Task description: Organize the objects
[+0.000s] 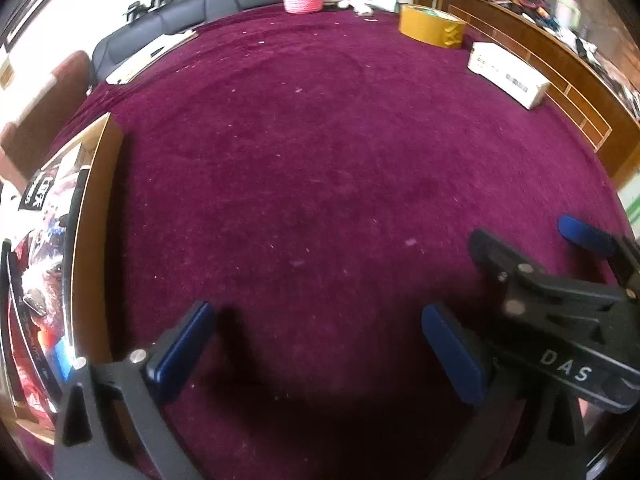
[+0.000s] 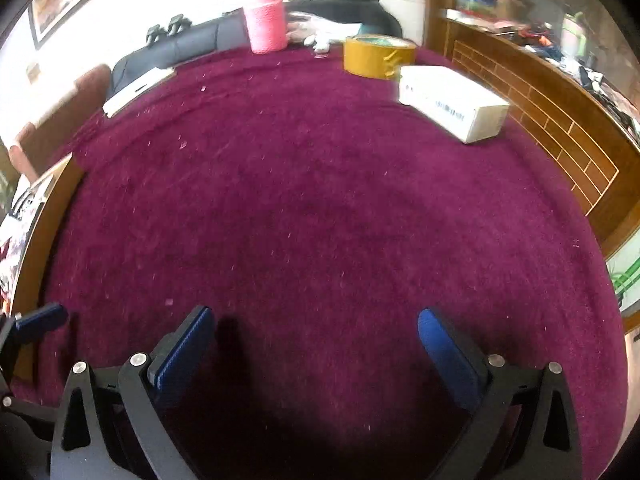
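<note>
— Both grippers are empty, as far as I can see. My left gripper [image 1: 316,344] has its blue fingers spread wide over bare cloth, and my right gripper [image 2: 316,344] is just as wide, with nothing between the pads.

— So which step are you on?

— I'd judge it's the start of a pick: neither tool has gone to anything yet. The things to sort sit at the far side of the purple table [image 2: 320,200]. From the right wrist I see a white box [image 2: 452,100] far right, a roll of brown tape [image 2: 376,56] just beyond it, close beside it though I can't tell if they touch, and a pink bottle [image 2: 266,20] farther back, near the middle.

— And on the left?

— A wooden tray [image 1: 98,216] stands at the near left edge, with printed packets or cards inside; I can't read what they are. It looks like the likely place to collect things, but that is my guess.

— Next move?

— Probably reach the right gripper forward to the white box, since it lies nearest on that side. It is wide, so I'd line the fingers up across its short side before closing, and keep clear of the tape.

— Any trouble between the two tools?

— They hang close side by side; in the left view the right one shows at near right. I'd move one at a time.
</note>
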